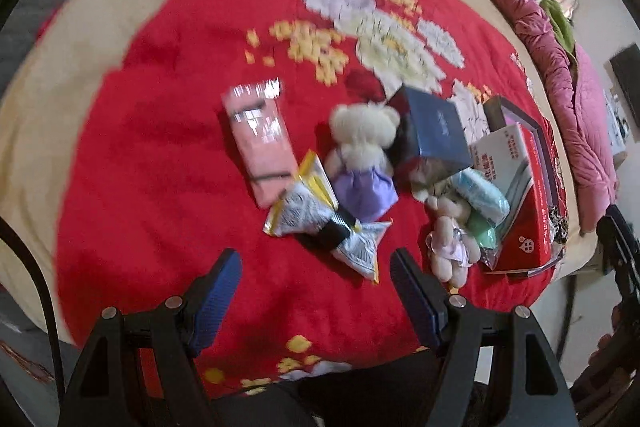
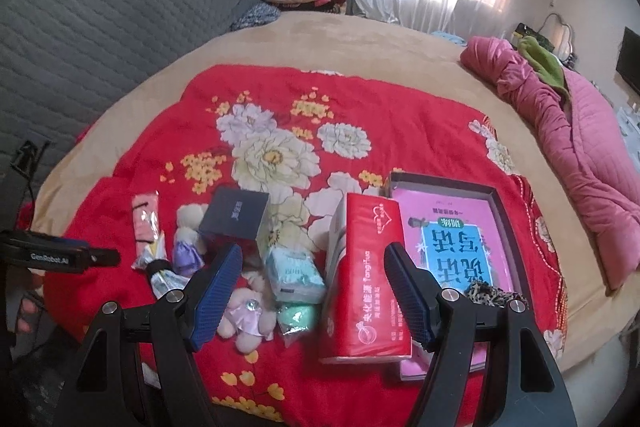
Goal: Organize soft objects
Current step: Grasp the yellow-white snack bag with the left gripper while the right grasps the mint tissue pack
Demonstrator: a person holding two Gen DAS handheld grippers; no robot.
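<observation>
Soft things lie on a red floral blanket [image 1: 168,155] on the bed. A cream teddy bear in a purple dress [image 1: 362,155] sits mid-blanket; it also shows in the right wrist view [image 2: 188,239]. A second small bear [image 1: 450,239] lies to its right, also in the right wrist view [image 2: 244,315]. A silver-yellow snack bag [image 1: 320,219] and a pink packet [image 1: 260,143] lie nearby. My left gripper [image 1: 316,291] is open and empty, just short of the snack bag. My right gripper [image 2: 312,283] is open and empty above the red tissue pack [image 2: 364,283].
A dark blue box [image 1: 434,131] stands behind the bears. A light blue tissue pack [image 2: 294,273] and a green pouch [image 2: 298,319] lie beside the red pack. An open tray with a pink book [image 2: 456,243] is at right. A pink quilt [image 2: 568,131] lies along the bed's right edge.
</observation>
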